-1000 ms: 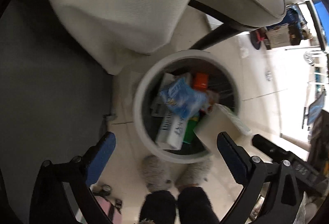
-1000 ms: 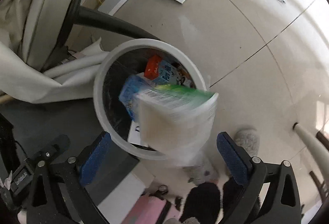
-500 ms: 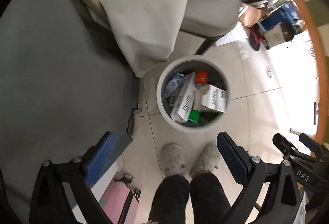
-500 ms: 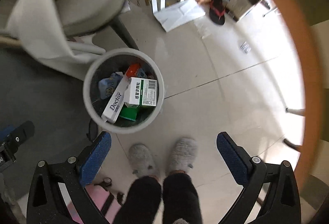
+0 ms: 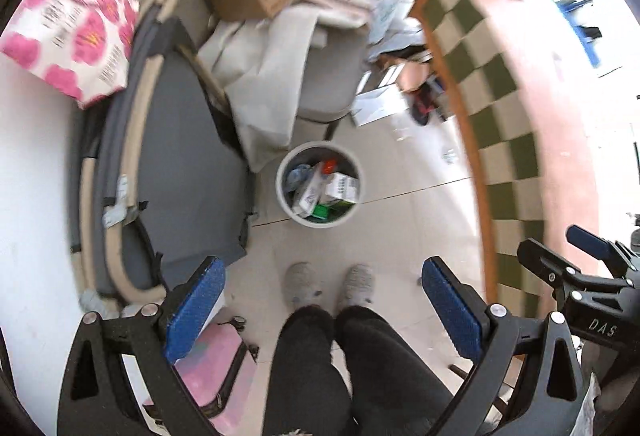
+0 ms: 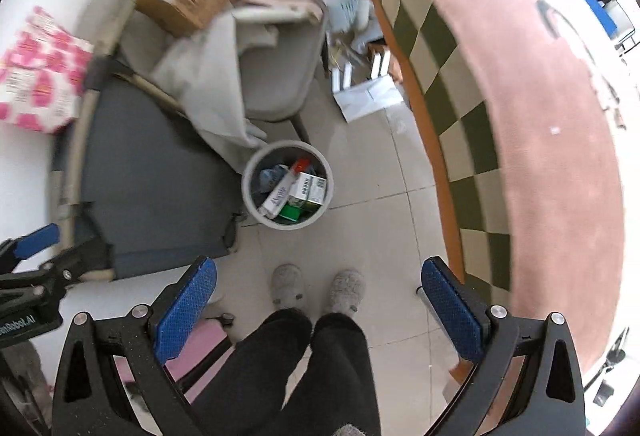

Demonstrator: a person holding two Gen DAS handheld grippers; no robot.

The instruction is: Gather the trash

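Observation:
A round white trash bin [image 5: 283,191] stands on the tiled floor far below, also in the right wrist view [image 6: 249,191]. It holds several boxes and wrappers, among them a white barcoded box [image 5: 342,187] [image 6: 310,187] and a long white box [image 6: 277,199]. My left gripper [image 5: 323,306] is open and empty, high above the floor. My right gripper [image 6: 318,300] is open and empty, also high above the floor. The right gripper's body shows at the right edge of the left wrist view [image 5: 580,276].
The person's grey slippers [image 5: 330,286] and dark trousers are below the grippers. A grey cot [image 5: 180,163] lies left, a grey chair with a white cloth [image 5: 332,75] behind the bin. A table with a red and checked cloth [image 6: 520,115] is right. A pink patterned box [image 5: 68,23] is upper left.
A box fell from the right gripper into the bin. Both grippers have risen far above the bin, open, and the bin looks much smaller.

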